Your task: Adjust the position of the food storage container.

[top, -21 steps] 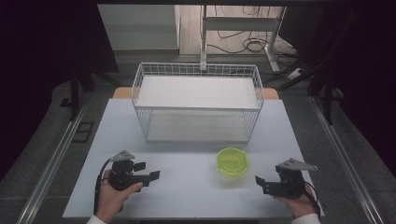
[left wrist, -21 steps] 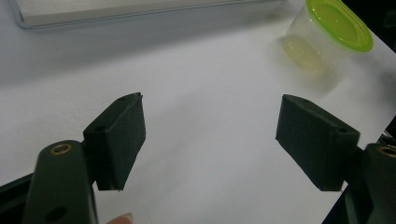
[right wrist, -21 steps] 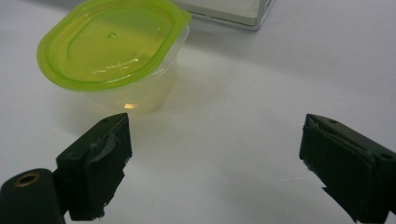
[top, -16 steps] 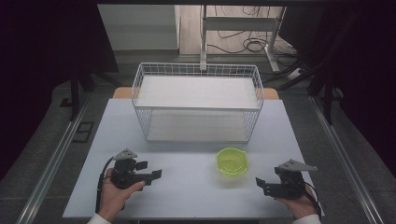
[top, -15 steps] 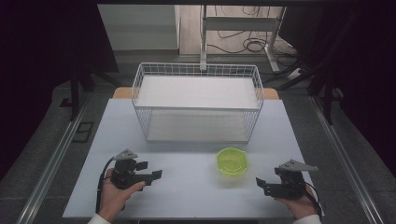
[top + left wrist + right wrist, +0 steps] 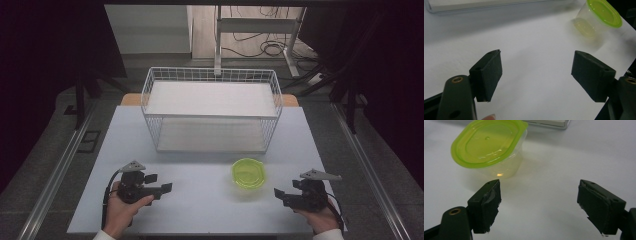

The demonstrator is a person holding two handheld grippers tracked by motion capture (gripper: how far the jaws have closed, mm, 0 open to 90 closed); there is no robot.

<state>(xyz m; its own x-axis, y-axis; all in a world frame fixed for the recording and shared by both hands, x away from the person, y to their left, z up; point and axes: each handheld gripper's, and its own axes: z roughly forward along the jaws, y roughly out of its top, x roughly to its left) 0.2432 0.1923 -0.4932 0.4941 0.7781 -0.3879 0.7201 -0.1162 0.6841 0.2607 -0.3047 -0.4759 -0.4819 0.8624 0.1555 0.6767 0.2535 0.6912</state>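
Small clear tub with a green lid (image 6: 248,173), upright on the white tabletop (image 6: 200,200), in front of the wire basket (image 6: 212,107) and apart from it, toward the right half of the surface. Nothing touching it.

Right gripper (image 6: 278,192) held low near the front right edge, jaws spread wide, nothing between them. Left gripper (image 6: 168,187) held likewise near the front left, jaws wide apart and empty too, a fingernail just visible at the bottom of the left gripper view.

Key relation: tub nearer the right gripper than the left. In the high view, just ahead of the right gripper and to its left, a short gap away; well apart from the left gripper, off across the bare middle of the tabletop. In the right gripper view, tub (image 6: 489,147) sitting ahead and left of centre, close beyond the left pad (image 6: 487,200), not yet between the two pads. In the left gripper view, tub (image 6: 599,18) far off at the upper right, tilted only by the camera's angle.

Lid slightly oval, long axis hard to fix against the table from these views. Probably a reach for the right hand: a small shift left and forward to bring the tub between the open jaws, then a gentle close on the thin plastic wall, likely to flex or skid if squeezed off-centre.
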